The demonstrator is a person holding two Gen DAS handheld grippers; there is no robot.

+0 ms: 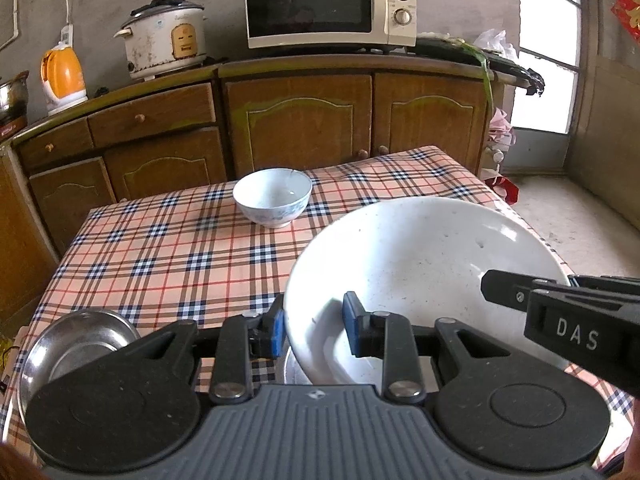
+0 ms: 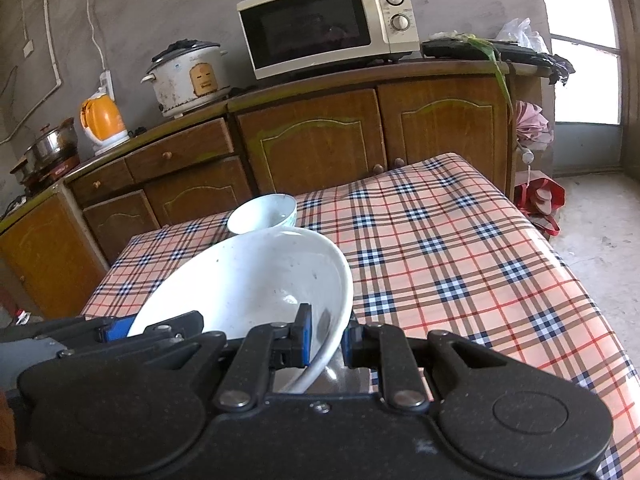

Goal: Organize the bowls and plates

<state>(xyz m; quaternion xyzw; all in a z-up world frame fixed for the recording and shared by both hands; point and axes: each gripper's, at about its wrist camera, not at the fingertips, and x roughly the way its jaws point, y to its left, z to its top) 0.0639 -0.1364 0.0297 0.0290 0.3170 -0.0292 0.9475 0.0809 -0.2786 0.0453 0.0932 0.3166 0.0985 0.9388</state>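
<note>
We've got the big white plate [image 1: 420,272] held by both grippers, tilted and lifted off the checked tabletop [image 1: 168,248]; left gripper [image 1: 314,330] has its blue pads clamped narrow across the plate's near-left rim; right gripper [image 2: 326,340] is pinched almost shut on the near-right rim, one pad inside the dish, one under it; in the left wrist view the right gripper's jaw comes in from the right over the plate edge.

Something metallic sits directly below the plate at the near edge; can't tell what it is from either view; may be another dish.

State of play: small white bowl with blue pattern [image 1: 273,197] sits alone at the far middle of the tabletop, well apart from the plate; steel bowl [image 1: 76,346] sits at the near-left corner, just left of the left gripper, untouched; nothing looks stacked yet, as far as we can see.

Our read: early in the task; plate is in transit, destination not obvious; likely it goes down as a base, or onto whatever lies beneath it.

Left to do: set the plate down, then gather the white bowl and the steel bowl; right half of the tabletop shows no dishes.
</note>
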